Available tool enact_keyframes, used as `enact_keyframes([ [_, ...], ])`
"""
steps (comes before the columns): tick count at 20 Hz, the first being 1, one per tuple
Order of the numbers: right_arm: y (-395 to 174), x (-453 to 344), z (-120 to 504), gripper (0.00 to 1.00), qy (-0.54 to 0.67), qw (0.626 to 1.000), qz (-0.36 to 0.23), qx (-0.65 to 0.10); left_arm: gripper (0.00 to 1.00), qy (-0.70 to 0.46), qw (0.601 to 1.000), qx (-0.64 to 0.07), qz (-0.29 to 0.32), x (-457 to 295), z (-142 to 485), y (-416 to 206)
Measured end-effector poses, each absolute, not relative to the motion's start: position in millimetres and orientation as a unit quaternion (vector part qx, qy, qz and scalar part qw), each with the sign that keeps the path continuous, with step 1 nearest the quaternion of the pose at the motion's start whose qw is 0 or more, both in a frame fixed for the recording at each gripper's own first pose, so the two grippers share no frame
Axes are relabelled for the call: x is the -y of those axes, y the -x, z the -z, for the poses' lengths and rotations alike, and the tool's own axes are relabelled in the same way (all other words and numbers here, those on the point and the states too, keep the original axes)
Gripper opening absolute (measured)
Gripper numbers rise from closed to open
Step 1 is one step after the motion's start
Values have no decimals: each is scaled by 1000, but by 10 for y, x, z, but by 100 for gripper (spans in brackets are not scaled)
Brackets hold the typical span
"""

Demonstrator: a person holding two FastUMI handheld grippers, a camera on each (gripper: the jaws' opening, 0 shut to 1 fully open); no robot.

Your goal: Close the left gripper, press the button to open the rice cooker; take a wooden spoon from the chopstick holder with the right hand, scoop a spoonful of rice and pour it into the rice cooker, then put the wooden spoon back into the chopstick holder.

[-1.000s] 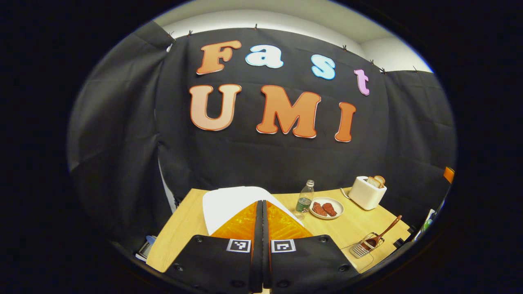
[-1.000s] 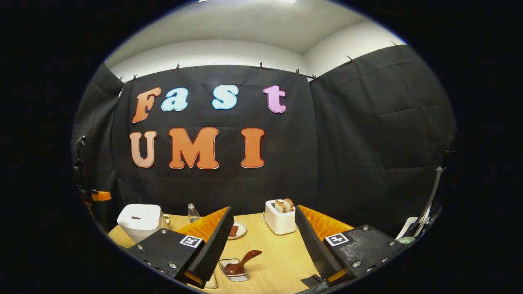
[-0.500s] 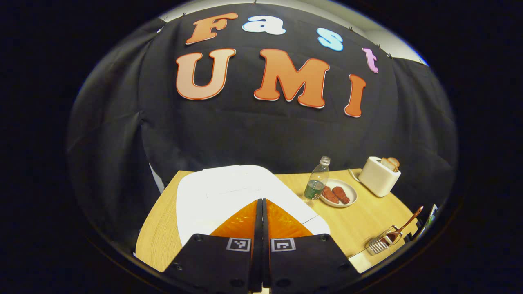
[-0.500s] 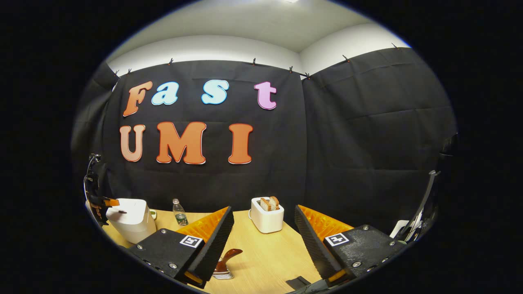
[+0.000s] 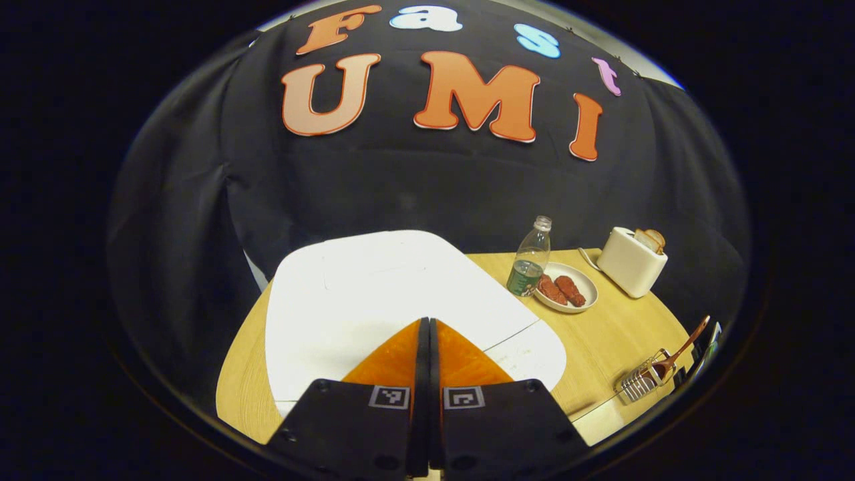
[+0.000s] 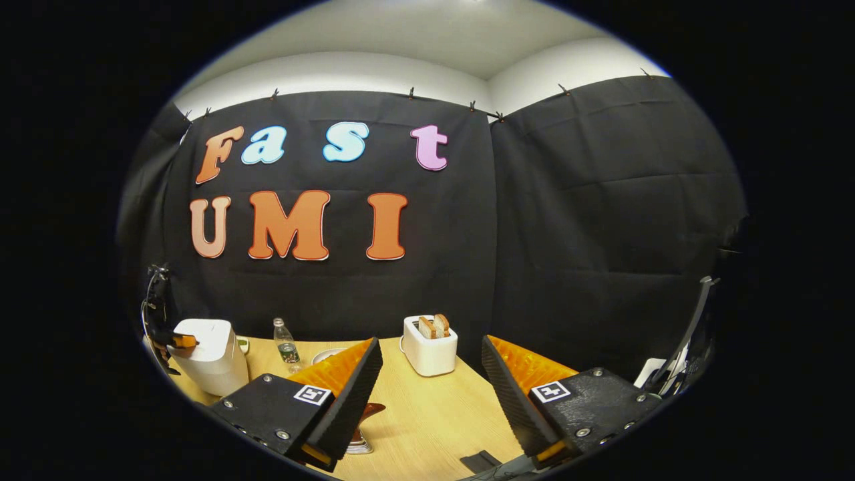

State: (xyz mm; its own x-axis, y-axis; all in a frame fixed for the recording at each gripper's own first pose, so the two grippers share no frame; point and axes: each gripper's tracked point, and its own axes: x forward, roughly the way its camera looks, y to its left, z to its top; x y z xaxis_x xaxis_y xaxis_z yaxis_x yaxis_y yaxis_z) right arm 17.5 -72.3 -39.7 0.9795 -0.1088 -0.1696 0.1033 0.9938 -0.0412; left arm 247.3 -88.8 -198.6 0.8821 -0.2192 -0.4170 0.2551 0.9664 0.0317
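The white rice cooker [image 5: 374,300] lies right under my left gripper [image 5: 425,323], whose two fingers are pressed together with nothing between them; its tips sit over the lid near the front. In the right gripper view the same cooker [image 6: 207,357] stands at the far left with the left gripper [image 6: 179,342] touching its top. My right gripper [image 6: 427,354] stands open above the table. The wooden spoon [image 6: 373,410] in its wire chopstick holder [image 6: 359,444] peeks out beside the left finger. From the left gripper view, spoon [image 5: 682,344] and holder [image 5: 641,381] sit at the table's right edge.
On the wooden table [image 5: 601,341] stand a plastic bottle [image 5: 529,258], a plate with two red pieces [image 5: 566,291] and a white toaster [image 5: 631,262] holding bread. In the right gripper view, toaster [image 6: 429,345] and bottle [image 6: 286,342] are at the back.
My left gripper has gone down and forward over the rice cooker, whose lid now looks much larger. The right gripper drifted right, so the spoon slid behind its left finger.
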Motion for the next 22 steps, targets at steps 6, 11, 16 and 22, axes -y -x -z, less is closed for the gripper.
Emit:
enact_keyframes([
  [6,-133,636,504,93,18,994,36,-101,5,-27,970,-205,129,915,1778,-2446],
  [11,-121,522,527,93,-1,995,21,-98,5,-4,990,-109,94,808,596,-2322],
  [16,-105,356,682,93,-21,994,-1,-108,4,11,995,-62,74,548,-86,-1801],
  [22,-188,108,1203,93,-57,986,-47,-147,5,5,998,-44,48,157,-246,-1126],
])
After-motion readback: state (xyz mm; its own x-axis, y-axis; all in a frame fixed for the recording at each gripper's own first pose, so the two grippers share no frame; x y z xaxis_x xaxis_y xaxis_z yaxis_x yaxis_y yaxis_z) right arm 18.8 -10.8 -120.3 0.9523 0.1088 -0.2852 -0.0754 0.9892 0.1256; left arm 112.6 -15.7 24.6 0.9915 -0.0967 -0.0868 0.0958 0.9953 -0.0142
